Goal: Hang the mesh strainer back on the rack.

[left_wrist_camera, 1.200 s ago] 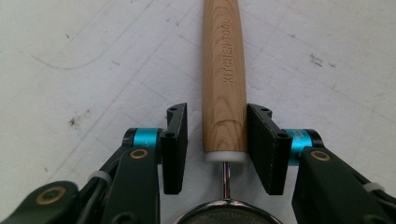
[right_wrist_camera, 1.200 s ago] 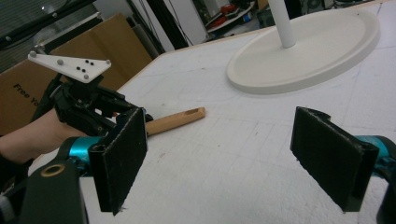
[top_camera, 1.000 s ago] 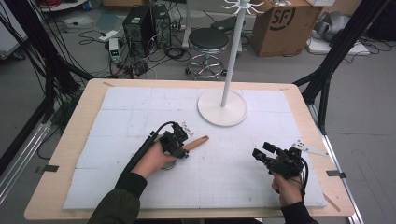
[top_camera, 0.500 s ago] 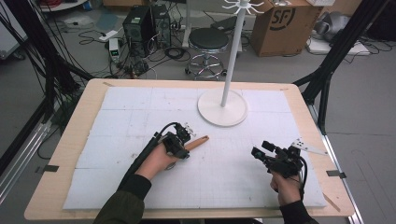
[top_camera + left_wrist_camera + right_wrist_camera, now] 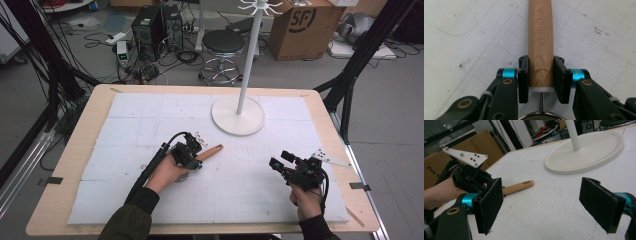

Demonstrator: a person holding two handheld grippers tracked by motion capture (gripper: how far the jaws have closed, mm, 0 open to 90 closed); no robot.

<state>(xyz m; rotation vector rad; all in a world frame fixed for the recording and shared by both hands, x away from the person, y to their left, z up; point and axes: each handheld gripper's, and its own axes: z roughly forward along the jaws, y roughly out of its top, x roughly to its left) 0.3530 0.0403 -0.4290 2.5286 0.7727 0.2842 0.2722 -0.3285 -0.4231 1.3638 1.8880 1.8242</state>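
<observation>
The wooden handle point(image 5: 540, 42) carries the engraved words "KITCHEN TOOL", read along its length in the left gripper view; the cardboard box point(image 5: 306, 26) on the floor beyond the table point(image 5: 80, 135) bears a large "SF" mark. The left gripper point(image 5: 541, 77) is pinched on the handle near its lower end, one black jaw pressed against each side, just above a white collar and a thin metal stem that runs down to a rounded metal rim at the bottom edge of that view. From above, the left gripper point(image 5: 191, 156) lies on the white mat point(image 5: 125, 130) left of centre, with the handle point(image 5: 210, 151) pointing out toward the round base of the white stand point(image 5: 238, 116). The handle's free end, seen from the right gripper view point(image 5: 518, 187), has a small hole. The right gripper point(image 5: 549, 205) is spread wide, its two padded jaws well apart with nothing between them. In the high view, the right gripper point(image 5: 278, 164) sits over the mat's right part, well apart from the handle, held in the person's right hand point(image 5: 306, 195).
</observation>
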